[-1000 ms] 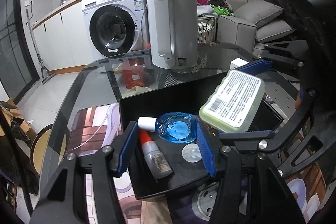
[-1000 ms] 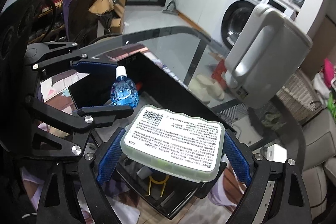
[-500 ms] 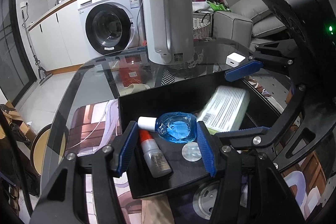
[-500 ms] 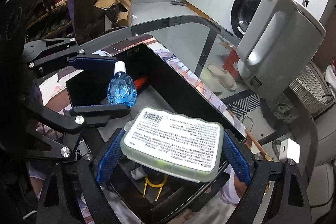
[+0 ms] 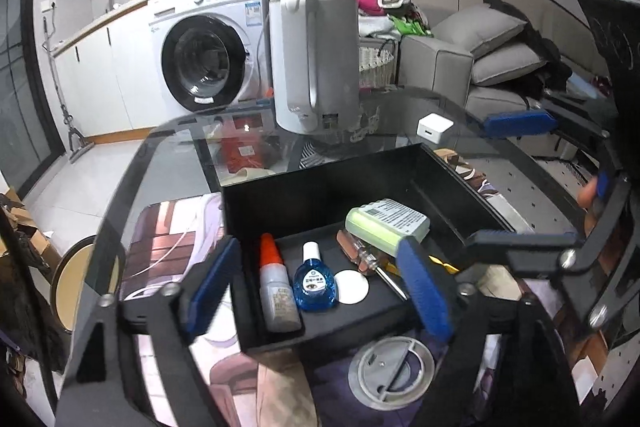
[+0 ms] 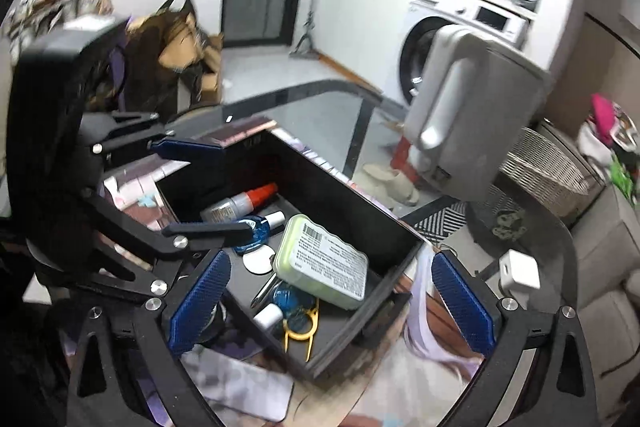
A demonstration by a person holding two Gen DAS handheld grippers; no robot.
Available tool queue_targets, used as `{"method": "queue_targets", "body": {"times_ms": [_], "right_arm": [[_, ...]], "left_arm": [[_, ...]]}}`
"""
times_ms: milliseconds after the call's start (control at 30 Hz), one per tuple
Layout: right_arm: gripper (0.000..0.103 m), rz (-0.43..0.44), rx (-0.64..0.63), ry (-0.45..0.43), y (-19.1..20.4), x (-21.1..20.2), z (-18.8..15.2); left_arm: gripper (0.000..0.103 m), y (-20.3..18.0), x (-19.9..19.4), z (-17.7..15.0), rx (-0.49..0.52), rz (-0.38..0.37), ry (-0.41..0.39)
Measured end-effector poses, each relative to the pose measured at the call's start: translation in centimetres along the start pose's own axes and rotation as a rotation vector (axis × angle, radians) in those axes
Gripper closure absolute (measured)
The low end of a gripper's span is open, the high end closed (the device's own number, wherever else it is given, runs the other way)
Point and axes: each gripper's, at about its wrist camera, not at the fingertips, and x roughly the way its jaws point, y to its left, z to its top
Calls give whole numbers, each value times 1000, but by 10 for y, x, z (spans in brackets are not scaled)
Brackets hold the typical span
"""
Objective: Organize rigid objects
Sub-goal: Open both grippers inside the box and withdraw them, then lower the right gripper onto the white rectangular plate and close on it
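Observation:
A black box [image 5: 320, 195] [image 6: 340, 203] sits on the glass table. In it lie a red-capped bottle [image 5: 276, 287] [image 6: 240, 203], a blue dropper bottle [image 5: 314, 283] [image 6: 256, 231], a white disc [image 5: 351, 287] and a pale green case [image 5: 386, 225] [image 6: 324, 259] resting on a screwdriver [image 5: 368, 259]. My left gripper [image 5: 318, 247] [image 6: 224, 187] hangs over the box's near end, jaws opening, pads clear of the blue bottle below. My right gripper [image 6: 332, 267] [image 5: 520, 181] is above the green case, jaws opening, touching nothing.
A white kettle [image 5: 316, 59] [image 6: 468, 111] stands behind the box. A white charger cube [image 5: 434, 127] [image 6: 518, 271] lies on the glass to the right. A grey round disc [image 5: 390, 367] lies before the box. A yellow tool [image 6: 300, 331] and a second blue bottle [image 6: 288, 299] lie in the box.
The right gripper let go of the green case, which now lies in the box. The left gripper released the blue bottle beside the red-capped one. Both jaws spread wider.

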Motion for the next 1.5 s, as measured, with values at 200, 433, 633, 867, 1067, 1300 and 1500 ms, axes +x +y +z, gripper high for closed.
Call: {"method": "queue_targets", "body": {"times_ms": [200,433,633,867,1067,1300,1500], "right_arm": [[1,-16,178,-47,-8,-34,-23],[1,-21,306,-14,-5,-43,-51],[1,-41,334,6,7,-41,-60],[1,-35,340,-16,16,-46,-70],[1,-30,346,49,19,-30,-86],[1,-22,348,88,22,-17,-92],[1,3,331,136,33,-3,-96]], "left_arm": [[0,8,-20,-12,-40,53,-32],[0,13,-39,-29,-64,63,-55],[0,5,-47,-45,-50,51,-73],[0,-1,-45,-51,-19,51,-63],[0,3,-36,-62,-39,38,-26],[0,11,-31,-68,-70,20,-20],[0,19,-31,-69,-112,-8,-14]]}}
